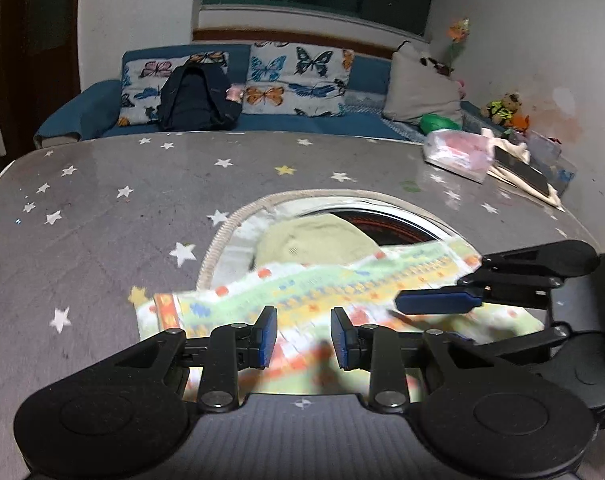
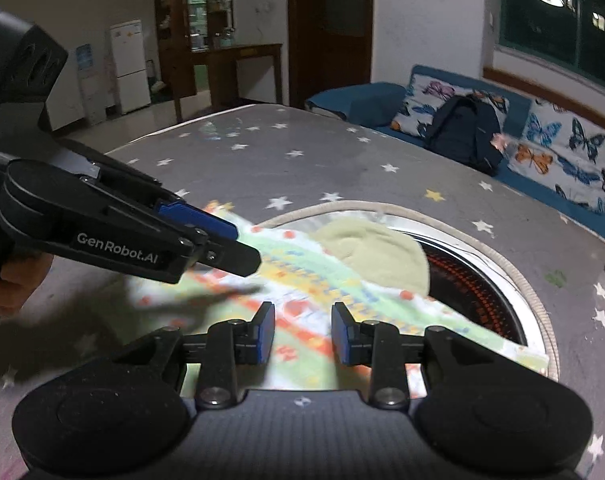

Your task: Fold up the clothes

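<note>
Star-print grey table [image 1: 102, 208], patterned cloth [image 1: 322, 292] over round heater opening [image 1: 386, 222].
Left gripper [image 1: 304, 338] and right gripper [image 2: 302, 334] above cloth, both jaws apart, holding nothing; green cloth [image 1: 314, 240] behind patterned cloth.

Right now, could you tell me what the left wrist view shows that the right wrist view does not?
Only the left wrist view shows the plastic bag, the plush toy and the beige cushion. Only the right wrist view shows the white fridge, the wooden cabinet and the person's hand. Both show the colourful cloth, the pale green cloth, the black backpack, the starred grey table cover, and the left gripper and right gripper, both open.
</note>
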`<state>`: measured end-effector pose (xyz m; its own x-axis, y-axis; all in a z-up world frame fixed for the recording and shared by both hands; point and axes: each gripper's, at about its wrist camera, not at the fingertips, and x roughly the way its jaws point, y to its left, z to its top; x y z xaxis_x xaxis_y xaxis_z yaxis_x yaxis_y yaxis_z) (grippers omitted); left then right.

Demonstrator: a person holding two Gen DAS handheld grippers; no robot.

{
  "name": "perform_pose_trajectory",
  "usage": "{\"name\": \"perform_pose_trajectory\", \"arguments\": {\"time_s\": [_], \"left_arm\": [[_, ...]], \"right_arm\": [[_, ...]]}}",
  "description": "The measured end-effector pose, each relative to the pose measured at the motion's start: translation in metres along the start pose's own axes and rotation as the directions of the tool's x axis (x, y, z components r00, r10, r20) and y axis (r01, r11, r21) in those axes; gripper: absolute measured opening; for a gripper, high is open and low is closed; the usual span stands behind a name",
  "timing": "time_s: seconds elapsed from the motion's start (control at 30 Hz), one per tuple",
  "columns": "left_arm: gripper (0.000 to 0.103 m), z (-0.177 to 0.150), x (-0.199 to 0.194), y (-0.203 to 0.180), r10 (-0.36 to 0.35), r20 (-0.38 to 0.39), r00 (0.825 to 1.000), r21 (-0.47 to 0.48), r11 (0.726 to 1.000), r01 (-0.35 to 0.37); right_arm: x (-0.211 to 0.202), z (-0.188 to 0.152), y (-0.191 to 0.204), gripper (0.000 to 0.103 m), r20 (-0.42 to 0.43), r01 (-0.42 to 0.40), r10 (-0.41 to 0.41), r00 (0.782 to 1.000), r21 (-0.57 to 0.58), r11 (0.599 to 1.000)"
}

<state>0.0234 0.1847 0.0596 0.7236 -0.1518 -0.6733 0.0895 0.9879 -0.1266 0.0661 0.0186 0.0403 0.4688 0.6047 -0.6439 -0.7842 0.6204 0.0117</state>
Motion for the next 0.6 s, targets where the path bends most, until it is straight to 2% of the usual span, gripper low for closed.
{"name": "perform_pose_trajectory", "arguments": {"time_s": [0.13, 0.37, 0.6], "left_arm": [[0.032, -0.02, -0.008, -0.01, -0.021, -0.006, 1.0, 0.004, 1.0, 0.021], [0.032, -0.034, -0.007, -0.013, -0.007, -0.01, 1.0, -0.003, 1.0, 0.007], [0.032, -0.043, -0.022, -0.019, -0.008, 0.022, 1.0, 0.005, 1.0, 0.008]], "right_arm": [[-0.007, -0.013, 0.016, 0.031, 0.018, 0.02, -0.02, 1.0, -0.02, 1.0], [0.002, -0.032, 0.029, 0.031, 0.006, 0.056, -0.056, 0.998, -0.052, 0.997], [-0.029, -0.034, 0.027, 0.031, 0.025, 0.058, -0.057, 0.998, -0.051, 0.997]]}}
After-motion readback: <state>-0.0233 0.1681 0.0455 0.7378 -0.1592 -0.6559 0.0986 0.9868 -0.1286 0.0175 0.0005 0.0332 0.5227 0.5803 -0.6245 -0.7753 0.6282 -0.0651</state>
